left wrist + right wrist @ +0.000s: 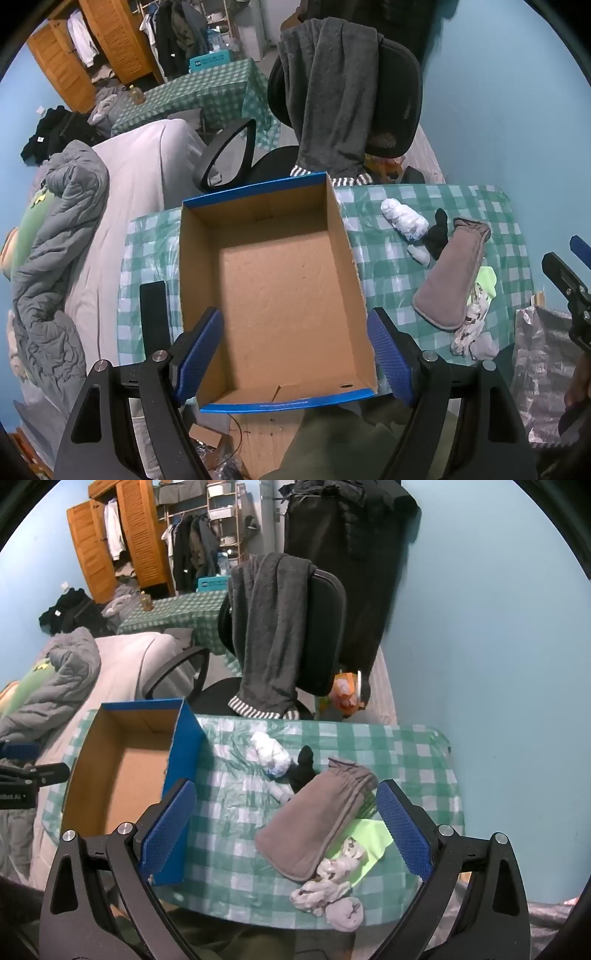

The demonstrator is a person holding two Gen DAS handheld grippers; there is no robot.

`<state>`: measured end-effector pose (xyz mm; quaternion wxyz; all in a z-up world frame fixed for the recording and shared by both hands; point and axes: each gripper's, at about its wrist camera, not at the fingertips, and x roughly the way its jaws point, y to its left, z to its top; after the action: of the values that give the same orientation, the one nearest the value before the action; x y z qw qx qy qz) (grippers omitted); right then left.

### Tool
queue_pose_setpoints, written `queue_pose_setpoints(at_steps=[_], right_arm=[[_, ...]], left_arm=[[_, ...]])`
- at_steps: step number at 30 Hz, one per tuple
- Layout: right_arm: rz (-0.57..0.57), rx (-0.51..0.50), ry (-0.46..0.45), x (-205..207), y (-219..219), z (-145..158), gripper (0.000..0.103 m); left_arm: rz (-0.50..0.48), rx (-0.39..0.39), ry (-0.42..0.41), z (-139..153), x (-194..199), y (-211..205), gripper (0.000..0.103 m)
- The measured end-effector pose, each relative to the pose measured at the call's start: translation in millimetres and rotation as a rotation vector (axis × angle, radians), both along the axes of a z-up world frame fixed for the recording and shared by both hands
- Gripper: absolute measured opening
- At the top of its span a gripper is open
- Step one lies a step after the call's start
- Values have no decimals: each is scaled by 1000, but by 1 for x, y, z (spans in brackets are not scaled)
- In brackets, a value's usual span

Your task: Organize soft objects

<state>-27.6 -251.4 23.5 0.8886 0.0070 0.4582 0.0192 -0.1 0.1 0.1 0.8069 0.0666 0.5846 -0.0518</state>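
- Currently nothing is sitting in the cardboard box; it is resting on the checked tablecloth, left side.
- Soft items are lying in a loose pile to the box's right: grey-brown mitt, white bundle, black sock, patterned socks, lime cloth.
- Left gripper is hovering over the box w/ fingers spread wide, holding nothing.
- Right gripper is framing the mitt, fingers wide apart, empty.
- Judgement: the mitt is topmost, so it is looking like the first pick; pinching mid-body, lifting clear so nothing underneath is dragging along.
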Motion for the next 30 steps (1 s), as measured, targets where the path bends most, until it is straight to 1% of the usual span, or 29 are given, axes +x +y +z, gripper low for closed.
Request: queue_pose_setpoints(at_steps=[8, 9, 15, 18, 30], right_arm=[[1, 4, 11, 1, 0, -2, 98], [2, 3, 13, 1, 0, -2, 98], [1, 4, 14, 1, -1, -3, 98], [2, 5, 15, 2, -1, -3, 98], [1, 10, 17, 3, -2, -4, 98]], left_arm=[[1, 1, 7, -2, 2, 0, 81], [0, -2, 0, 1, 0, -6, 81], [4, -1, 3, 3, 3, -12, 81], [14, -13, 8, 1, 5, -9, 81], [13, -10, 5, 0, 4, -8, 81]])
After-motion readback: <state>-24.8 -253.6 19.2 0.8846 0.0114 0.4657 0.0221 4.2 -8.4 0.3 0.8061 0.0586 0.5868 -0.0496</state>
